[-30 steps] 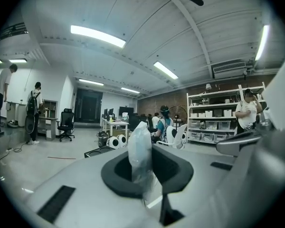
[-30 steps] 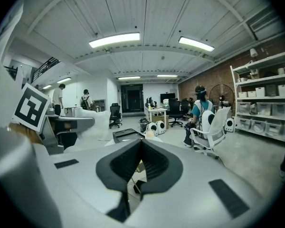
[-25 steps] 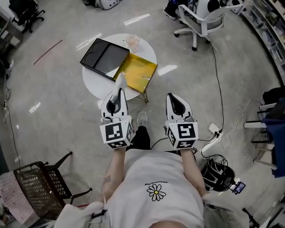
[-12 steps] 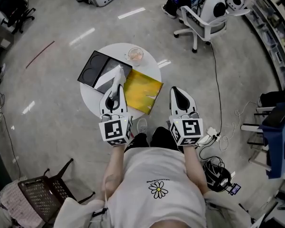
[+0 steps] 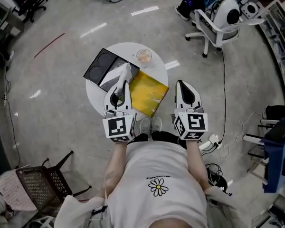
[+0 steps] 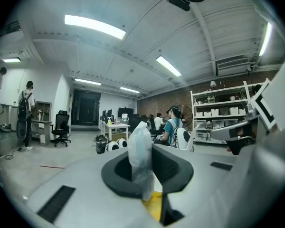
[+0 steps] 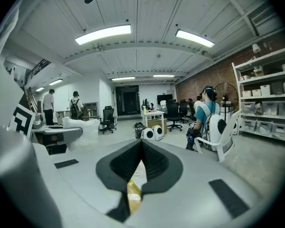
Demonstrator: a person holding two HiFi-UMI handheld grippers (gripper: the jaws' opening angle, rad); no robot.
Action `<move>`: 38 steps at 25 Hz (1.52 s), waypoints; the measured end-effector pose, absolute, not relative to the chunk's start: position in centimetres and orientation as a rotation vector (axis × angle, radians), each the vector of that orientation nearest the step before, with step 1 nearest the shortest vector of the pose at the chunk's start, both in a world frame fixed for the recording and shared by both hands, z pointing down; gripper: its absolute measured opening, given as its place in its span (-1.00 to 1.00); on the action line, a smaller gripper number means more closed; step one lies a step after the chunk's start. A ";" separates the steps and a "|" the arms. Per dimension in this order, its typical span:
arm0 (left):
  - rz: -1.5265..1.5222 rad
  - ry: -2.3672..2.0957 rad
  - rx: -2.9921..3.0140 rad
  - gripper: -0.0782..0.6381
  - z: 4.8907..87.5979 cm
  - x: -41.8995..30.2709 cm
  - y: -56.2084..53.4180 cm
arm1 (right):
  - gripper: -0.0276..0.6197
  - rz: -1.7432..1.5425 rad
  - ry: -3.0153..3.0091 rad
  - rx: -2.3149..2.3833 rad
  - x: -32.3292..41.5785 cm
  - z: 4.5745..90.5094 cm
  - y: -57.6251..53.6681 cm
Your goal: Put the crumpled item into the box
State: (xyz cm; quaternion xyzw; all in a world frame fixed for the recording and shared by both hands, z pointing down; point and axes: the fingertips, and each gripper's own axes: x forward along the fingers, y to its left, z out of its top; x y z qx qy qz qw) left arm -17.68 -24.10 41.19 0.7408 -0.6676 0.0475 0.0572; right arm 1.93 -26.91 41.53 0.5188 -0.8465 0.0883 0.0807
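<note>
Clear, crinkled plastic is what my left tool is clamped on. The crumpled item stands upright between the nearly closed jaws and pokes out past their tips. It is held in the air over the near part of the round white worktop, not yet in anything. My right tool has its jaws pressed together on nothing and sits off the worktop's right edge.

My worry is the grip: the pinch is on thin film, so I judge it could slide out if I swing too fast. On release the plastic may cling to a pad, or spring open and ride up over a low wall. A glass cup stands at the far edge, near enough that a long reach could knock it.

I also cannot be sure which container is meant. A yellow box lies just beside a black tray with round recesses, and the left tool covers where they meet. From above I cannot judge the depth of either, or how high the item hangs. Both tool cameras look out across the room, so all they show of the target is a yellow sliver under the jaws.
</note>
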 end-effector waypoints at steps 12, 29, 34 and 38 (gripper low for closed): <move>0.618 -2.039 2.432 -0.67 41.8 -16.0 -25.5 | -0.91 0.275 -2.543 1.500 1.7 41.8 -26.7; 1.734 -1.369 2.727 -0.67 57.4 -9.9 -27.2 | -0.91 0.349 -2.412 1.618 6.4 43.6 -24.3; 1.860 -1.202 2.682 -0.67 61.6 -9.4 -27.2 | -0.91 0.379 -2.359 1.667 8.1 44.2 -23.7; 1.950 -1.056 2.623 -0.67 64.7 -8.9 -26.6 | -0.91 0.399 -2.328 1.693 9.2 44.7 -23.2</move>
